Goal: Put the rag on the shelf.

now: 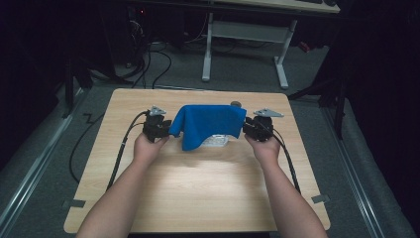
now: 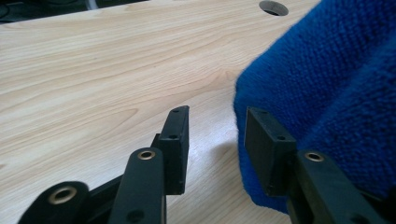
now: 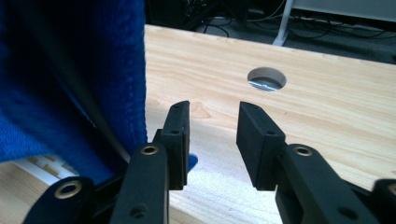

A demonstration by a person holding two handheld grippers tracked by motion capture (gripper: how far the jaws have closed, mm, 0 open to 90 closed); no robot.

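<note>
Your left gripper [image 1: 166,128] and right gripper [image 1: 246,127] flank the blue cloth [image 1: 208,123], jaws spread and pinching nothing. The cloth drapes over a clear box [image 1: 218,141] at the table's [image 1: 198,188] far middle.

I see a light wooden surface [image 1: 198,198] at frame centre, a round hole [image 3: 266,78] near its upper edge. A blue cloth [image 1: 210,121] drapes over a clear, white-ribbed object [image 1: 216,141] resting just above the middle.
</note>
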